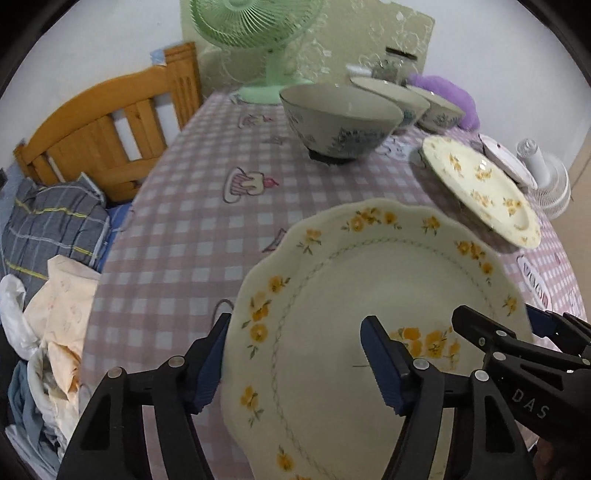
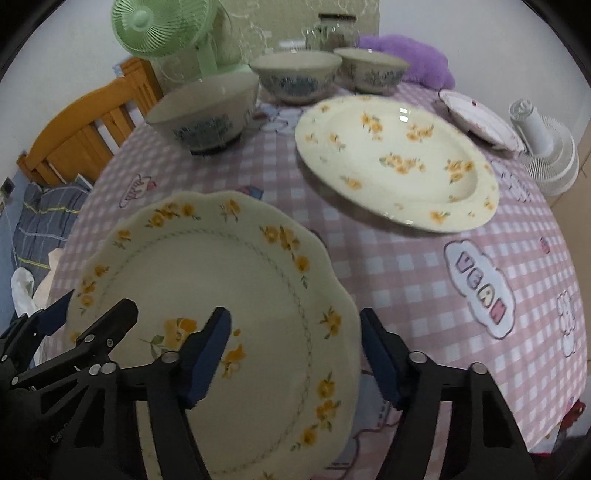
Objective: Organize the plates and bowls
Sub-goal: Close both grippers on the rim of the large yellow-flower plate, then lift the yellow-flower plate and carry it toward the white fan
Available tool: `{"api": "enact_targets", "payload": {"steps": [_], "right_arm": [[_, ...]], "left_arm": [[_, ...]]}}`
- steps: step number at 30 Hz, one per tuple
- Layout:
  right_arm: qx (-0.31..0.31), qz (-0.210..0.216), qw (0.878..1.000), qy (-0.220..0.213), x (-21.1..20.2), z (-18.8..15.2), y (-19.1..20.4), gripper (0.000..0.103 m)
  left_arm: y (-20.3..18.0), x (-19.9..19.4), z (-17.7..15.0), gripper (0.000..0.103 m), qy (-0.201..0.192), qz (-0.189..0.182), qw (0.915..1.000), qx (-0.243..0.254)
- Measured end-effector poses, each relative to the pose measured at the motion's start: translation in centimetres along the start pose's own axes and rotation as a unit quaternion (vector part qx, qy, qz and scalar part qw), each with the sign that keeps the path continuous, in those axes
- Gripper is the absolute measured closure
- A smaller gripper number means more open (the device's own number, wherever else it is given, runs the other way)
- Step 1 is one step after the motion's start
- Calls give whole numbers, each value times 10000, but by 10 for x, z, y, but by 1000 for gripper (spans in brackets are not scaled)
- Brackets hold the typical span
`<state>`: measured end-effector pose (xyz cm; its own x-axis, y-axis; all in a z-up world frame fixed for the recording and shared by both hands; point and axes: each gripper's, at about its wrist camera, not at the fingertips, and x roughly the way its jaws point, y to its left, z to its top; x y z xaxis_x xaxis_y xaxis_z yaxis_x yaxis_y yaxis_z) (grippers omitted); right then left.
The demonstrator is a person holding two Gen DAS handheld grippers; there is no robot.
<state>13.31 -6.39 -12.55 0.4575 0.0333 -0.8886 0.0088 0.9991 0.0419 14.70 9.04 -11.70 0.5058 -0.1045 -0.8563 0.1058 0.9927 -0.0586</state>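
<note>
on a counter (image 2: pixel 406 273) spread with a pink checked cloth, a scalloped plate (image 1: pixel 369 295) with yellow flowers lies nearest the person, caught between two hand-held grippers. the left gripper (image 1: pixel 295 365) straddles the plate's left rim: one blue pad sits outside the edge, the other over the plate's inner face, so the rim runs between the jaws. the right gripper (image 2: pixel 295 358) mirrors it on the right rim, one pad over the plate, one outside over the cloth. both sets of jaws stand parted, with a visible gap at the pads, and neither appears to press on the china yet; the plate looks free on the cloth.

the coming move likely turns on this: the plate lies directly ahead of and below both grippers, its width spanning from one to the other, each rim equally near its own side's jaws. the plate being round, there is no long axis to favour; a two-sided pinch on opposite rims seems the plan.

farther off, a second flowered plate (image 2: pixel 399 162) sits to the right, well apart. three blue-patterned bowls (image 2: pixel 207 110) stand in a row toward the back, near a green fan (image 2: pixel 162 26) and a small pink-edged plate (image 2: pixel 480 118) beside a white fan (image 2: pixel 550 155).
</note>
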Motion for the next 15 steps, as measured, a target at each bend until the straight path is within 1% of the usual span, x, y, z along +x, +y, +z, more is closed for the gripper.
{"api": "enact_targets", "payload": {"steps": [2,7,11,15], "right_arm": [[54,-62,9999,80,5,-1,1,35],[233,-216,9995,82,8,0,2,35],[357,-316,9988,60,10,1,3,35],[414,-319,9986,128,10,2,2,35]], "left_arm": [[1,6,1,34,71,-86,9999,60],[4,10,5,34,114,-321,9993,158],[2,11,5,31,128,-366,9989,282],[0,11,7,31,216,-382,9986,285]]}}
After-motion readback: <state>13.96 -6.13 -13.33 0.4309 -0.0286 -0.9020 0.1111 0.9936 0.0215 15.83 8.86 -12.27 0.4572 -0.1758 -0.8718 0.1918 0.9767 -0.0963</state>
